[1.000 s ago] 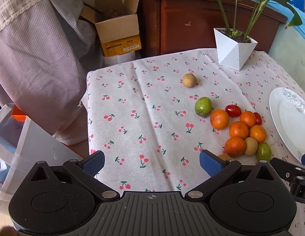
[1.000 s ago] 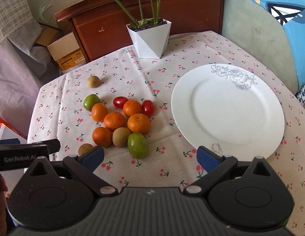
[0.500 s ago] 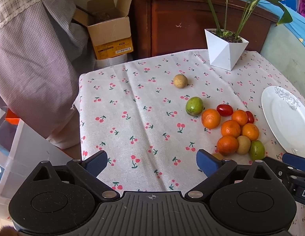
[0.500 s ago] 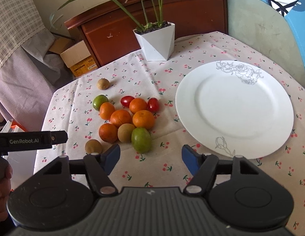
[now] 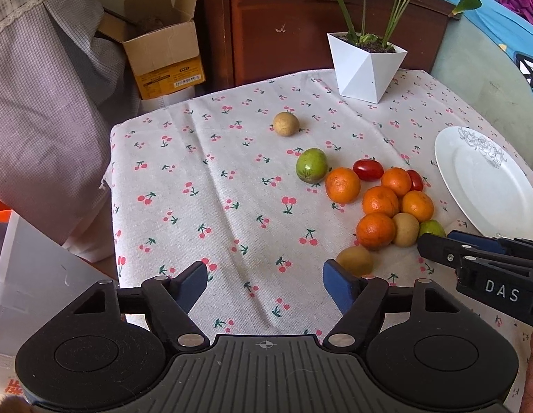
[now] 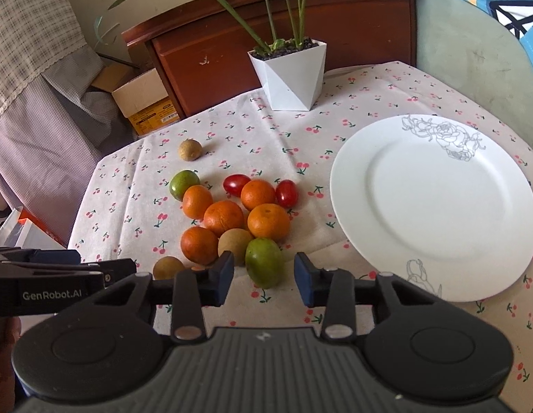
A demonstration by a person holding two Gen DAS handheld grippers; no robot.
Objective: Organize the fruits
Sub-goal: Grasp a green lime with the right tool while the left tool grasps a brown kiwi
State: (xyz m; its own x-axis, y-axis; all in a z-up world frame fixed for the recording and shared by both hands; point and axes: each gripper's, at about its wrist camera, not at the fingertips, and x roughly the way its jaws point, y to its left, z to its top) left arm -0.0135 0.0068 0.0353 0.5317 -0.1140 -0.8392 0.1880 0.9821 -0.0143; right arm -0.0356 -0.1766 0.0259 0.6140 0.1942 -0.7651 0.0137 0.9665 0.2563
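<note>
A pile of fruit lies on the cherry-print tablecloth [image 6: 135,199]: several oranges [image 6: 268,222], two red tomatoes [image 6: 236,184], brown fruits [image 6: 235,241] and two green ones. My right gripper [image 6: 263,275] is open, its pads on either side of the near green fruit [image 6: 264,262], not closed on it. A white plate [image 6: 435,206] lies right of the pile, with nothing on it. My left gripper [image 5: 265,285] is open and empty over bare cloth, left of the pile [image 5: 380,203]. A lone brown fruit [image 5: 286,124] lies farther back.
A white faceted planter [image 6: 288,75] with a plant stands at the table's back, before a wooden cabinet [image 6: 232,44]. A cardboard box [image 5: 163,58] and draped cloth lie beyond the left edge. A blue cushion [image 5: 500,27] is at the right.
My right gripper has moved forward and down toward the pile and narrowed its jaws around the near green fruit. My left gripper has narrowed somewhat and moved closer to the table.
</note>
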